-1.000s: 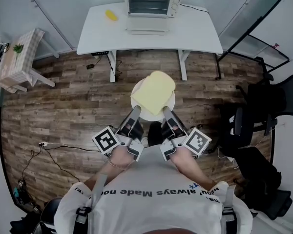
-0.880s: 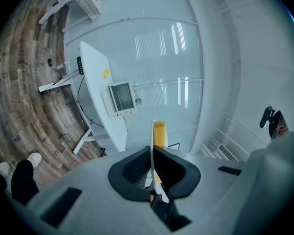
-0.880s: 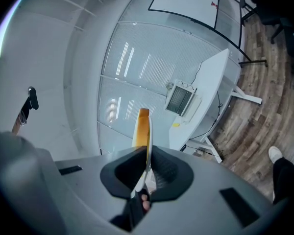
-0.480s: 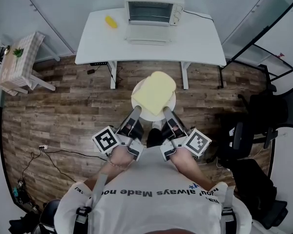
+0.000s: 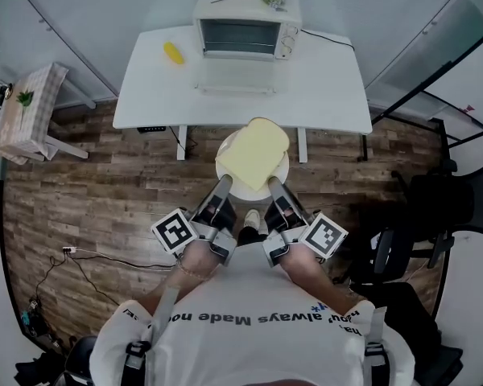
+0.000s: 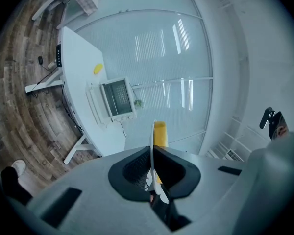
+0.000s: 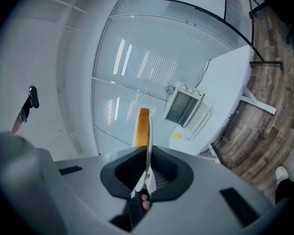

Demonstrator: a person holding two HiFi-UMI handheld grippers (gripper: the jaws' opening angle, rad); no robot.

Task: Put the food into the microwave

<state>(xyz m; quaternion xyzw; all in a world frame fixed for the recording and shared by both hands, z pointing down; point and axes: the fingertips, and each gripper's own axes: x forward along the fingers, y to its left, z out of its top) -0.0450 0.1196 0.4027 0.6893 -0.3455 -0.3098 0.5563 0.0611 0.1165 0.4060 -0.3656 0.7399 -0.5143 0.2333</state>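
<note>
Left gripper (image 5: 223, 186) and right gripper (image 5: 275, 186) each clamp the near rim of a round white plate (image 5: 248, 191), its thin edge pinched between the pads in both gripper views. A pale yellow flat slab of food (image 5: 253, 153) lies on the plate, held in the air over brown wood floor (image 5: 105, 183), short of the white desk (image 5: 330, 79). The white boxy microwave (image 5: 245, 24) sits at the desk's back. Its door (image 5: 235, 77) looks folded down open, hard to be sure. Carry is under way; insertion not done. The path ahead is open. Mind the desk's front edge. A small yellow item (image 5: 173, 52) lies left of the microwave, and a black chair (image 5: 459, 207) stands well to the right.
</note>
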